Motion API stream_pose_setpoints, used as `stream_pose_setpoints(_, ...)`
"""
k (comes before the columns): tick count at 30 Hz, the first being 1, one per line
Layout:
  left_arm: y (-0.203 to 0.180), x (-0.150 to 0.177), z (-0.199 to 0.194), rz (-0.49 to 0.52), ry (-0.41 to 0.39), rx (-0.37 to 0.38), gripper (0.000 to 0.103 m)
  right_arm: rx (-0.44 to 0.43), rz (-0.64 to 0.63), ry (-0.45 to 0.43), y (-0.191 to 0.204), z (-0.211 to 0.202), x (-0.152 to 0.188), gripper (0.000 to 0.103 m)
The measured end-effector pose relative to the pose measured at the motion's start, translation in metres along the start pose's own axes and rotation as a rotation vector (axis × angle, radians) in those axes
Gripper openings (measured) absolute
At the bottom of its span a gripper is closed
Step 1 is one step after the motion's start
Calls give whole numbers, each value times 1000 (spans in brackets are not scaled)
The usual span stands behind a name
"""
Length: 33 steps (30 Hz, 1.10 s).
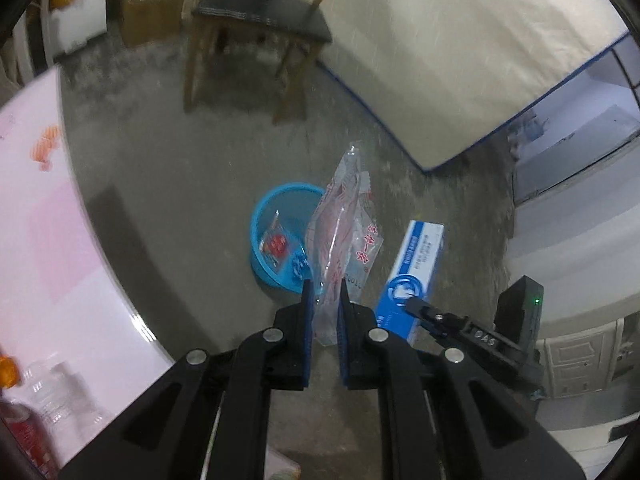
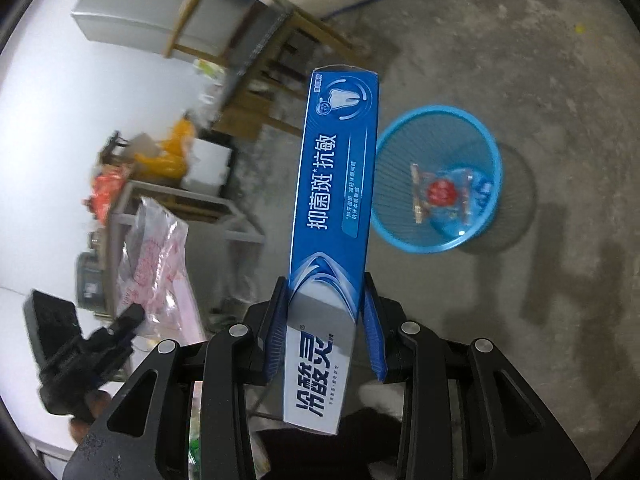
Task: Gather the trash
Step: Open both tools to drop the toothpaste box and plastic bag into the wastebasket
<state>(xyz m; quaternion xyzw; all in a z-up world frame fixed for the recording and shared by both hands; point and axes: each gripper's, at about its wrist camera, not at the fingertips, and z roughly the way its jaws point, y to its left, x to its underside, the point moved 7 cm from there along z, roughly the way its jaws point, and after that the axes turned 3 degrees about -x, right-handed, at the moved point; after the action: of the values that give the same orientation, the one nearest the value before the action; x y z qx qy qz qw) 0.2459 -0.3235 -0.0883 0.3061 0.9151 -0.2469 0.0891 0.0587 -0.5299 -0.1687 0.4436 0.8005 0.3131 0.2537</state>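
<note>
Left gripper [image 1: 325, 300] clamped on clear bag [image 1: 342, 236], bin [image 1: 266, 216] at 11 o'clock. Right gripper [image 2: 326, 304] pinching toothpaste box [image 2: 332, 208], bin [image 2: 486, 136] at 2 o'clock. Wrapper [image 2: 440, 194] inside bin.

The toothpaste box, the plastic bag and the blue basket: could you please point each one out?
toothpaste box [image 2: 336, 184], right wrist view, blue front face
plastic bag [image 1: 340, 232], left wrist view, crinkled middle
blue basket [image 2: 490, 142], right wrist view, rim
</note>
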Motion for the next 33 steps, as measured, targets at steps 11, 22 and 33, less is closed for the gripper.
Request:
stream_pose_setpoints(11, -41, -50, 70, 34, -17, -52, 44, 268, -6, -15, -57, 66, -79, 54)
stream_pose_setpoints(22, -9, -12, -22, 100, -138, -79, 50, 277, -15, 24, -90, 56, -34, 54)
stream_pose_setpoints(33, 52, 53, -152, 51, -362, -116, 67, 209, -109, -33, -49, 13, -14, 62)
